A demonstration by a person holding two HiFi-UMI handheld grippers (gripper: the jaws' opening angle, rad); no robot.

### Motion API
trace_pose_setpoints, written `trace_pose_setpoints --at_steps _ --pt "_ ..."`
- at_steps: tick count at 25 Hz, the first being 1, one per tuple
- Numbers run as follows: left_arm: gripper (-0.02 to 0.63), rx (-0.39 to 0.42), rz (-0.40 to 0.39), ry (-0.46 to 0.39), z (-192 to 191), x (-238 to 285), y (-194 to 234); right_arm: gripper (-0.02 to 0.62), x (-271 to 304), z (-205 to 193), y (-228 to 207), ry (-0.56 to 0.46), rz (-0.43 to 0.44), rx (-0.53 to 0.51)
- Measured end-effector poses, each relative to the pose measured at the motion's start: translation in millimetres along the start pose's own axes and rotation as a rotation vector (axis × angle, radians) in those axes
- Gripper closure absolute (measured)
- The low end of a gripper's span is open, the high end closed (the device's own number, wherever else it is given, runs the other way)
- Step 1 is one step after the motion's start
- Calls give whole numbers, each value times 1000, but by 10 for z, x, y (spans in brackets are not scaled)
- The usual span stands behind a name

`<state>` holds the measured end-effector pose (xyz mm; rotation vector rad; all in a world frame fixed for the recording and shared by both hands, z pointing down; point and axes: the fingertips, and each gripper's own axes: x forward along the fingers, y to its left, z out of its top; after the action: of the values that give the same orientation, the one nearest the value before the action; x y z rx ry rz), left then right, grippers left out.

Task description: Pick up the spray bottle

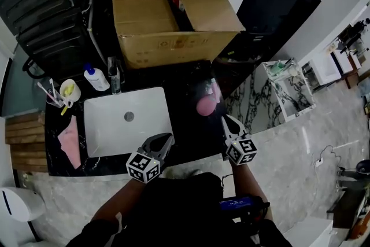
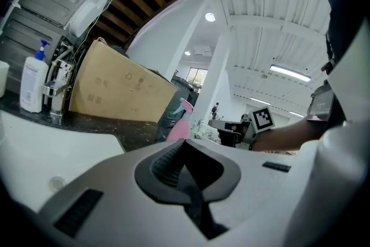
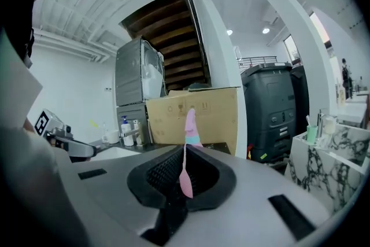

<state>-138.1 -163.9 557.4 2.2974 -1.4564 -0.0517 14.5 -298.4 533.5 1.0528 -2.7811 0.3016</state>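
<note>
The pink spray bottle is standing upright on the black counter, just right of the white sink and in front of the cardboard box. The right gripper is pointing toward it, jaws clenched on nothing and still short of contact. The left gripper is hovering by the sink's near right corner, likewise pinched closed and empty. If the right tip arrives with its jaws together, it is likely to be nudging the bottle over, perhaps toward the counter's right edge, instead of straddling it.
</note>
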Motion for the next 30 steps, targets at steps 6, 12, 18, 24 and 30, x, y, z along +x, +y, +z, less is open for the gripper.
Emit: trace_pose_setpoints --at_steps 6,12,18,24,30 --pt "598 -20 22 -11 3 -45 11 439 251 135 -40 -11 -66 2" --pt "598 -22 23 -36 27 -110 51 399 521 236 -69 -17 -109 -4" --pt "598 -12 58 -41 72 -203 182 400 738 294 -116 -22 -177 -4" --pt "598 -12 77 -41 87 -219 262 458 819 305 -136 -23 -212 -24" --pt "598 -15 63 -37 69 -195 269 489 836 300 -141 -27 -209 -67"
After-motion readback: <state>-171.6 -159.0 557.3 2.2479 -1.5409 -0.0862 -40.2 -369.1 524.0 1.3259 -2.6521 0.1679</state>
